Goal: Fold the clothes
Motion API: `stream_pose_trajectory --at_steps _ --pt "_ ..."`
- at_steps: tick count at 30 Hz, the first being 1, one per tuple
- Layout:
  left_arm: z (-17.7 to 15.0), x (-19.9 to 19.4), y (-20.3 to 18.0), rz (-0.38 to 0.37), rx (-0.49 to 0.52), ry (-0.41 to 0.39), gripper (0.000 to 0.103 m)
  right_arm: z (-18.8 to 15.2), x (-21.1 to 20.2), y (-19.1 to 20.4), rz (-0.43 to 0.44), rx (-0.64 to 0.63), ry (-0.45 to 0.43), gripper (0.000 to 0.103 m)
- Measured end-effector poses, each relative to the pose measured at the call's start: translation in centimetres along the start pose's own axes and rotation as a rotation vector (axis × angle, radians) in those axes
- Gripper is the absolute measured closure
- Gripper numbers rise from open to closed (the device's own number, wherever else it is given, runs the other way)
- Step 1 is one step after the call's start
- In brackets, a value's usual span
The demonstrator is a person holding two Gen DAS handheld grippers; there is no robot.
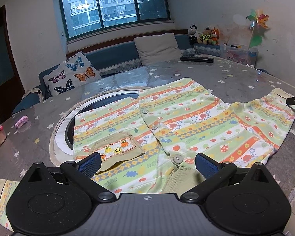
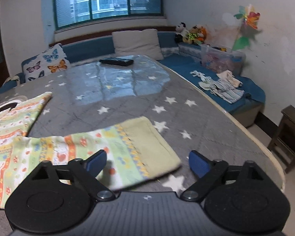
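1. your left gripper [image 1: 147, 164] hangs low over the near hem of the patterned shirt [image 1: 186, 122], jaws wide apart, the pads pressing on nothing
2. the shirt lies spread face up on the grey star-print table [image 1: 216, 74], buttons running down its middle, its left part draped over the round inset [image 1: 108, 100] in the tabletop
3. a small pocket [image 1: 118, 149] sits just beyond your left blue pad
4. your right gripper [image 2: 147, 163] stands open over the shirt's right sleeve [image 2: 127, 147], whose pale cuff lies flat on the table between the pads; the picture is blurred there, so contact with the cloth is hard to judge
5. a dark remote [image 2: 116, 61] rests at the far end of the table, well apart from the shirt
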State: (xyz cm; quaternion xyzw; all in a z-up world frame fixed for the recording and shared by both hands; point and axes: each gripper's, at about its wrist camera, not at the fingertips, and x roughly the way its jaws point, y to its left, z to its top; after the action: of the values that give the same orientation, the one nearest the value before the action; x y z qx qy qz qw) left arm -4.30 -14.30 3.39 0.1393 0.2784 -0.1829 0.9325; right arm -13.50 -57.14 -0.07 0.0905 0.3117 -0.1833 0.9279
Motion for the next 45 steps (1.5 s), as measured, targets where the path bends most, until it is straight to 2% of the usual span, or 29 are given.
stream_pose_trajectory --at_steps 4,10,18,22,30,36,45 --pt "-0.1 0.0 0.1 0.005 -0.001 0.007 0.000 -0.2 0.0 -0.4 -0.017 0.012 0.003 0.026" --pt "-0.3 0.0 0.2 0.010 -0.010 0.013 0.000 0.0 0.0 -0.1 -0.042 0.013 -0.003 0.048" --pt "-0.5 -0.2 0.3 0.012 -0.021 0.012 0.000 0.3 -0.7 0.5 -0.015 0.046 -0.010 0.089" --pt "-0.5 -0.2 0.5 0.019 -0.029 0.013 0.000 0.8 -2.0 1.3 0.040 0.047 -0.037 0.093" --pt "-0.9 -0.7 0.8 0.022 -0.047 0.007 0.000 2.9 -4.5 5.6 0.282 0.034 -0.073 0.093" --pt "-1.3 -1.3 1.8 0.035 -0.073 -0.006 0.000 5.1 -6.0 10.4 0.458 -0.018 -0.083 0.094" --pt "-2.1 -2.1 3.1 0.038 -0.112 -0.024 0.000 7.3 -7.8 18.1 0.632 -0.123 -0.090 0.094"
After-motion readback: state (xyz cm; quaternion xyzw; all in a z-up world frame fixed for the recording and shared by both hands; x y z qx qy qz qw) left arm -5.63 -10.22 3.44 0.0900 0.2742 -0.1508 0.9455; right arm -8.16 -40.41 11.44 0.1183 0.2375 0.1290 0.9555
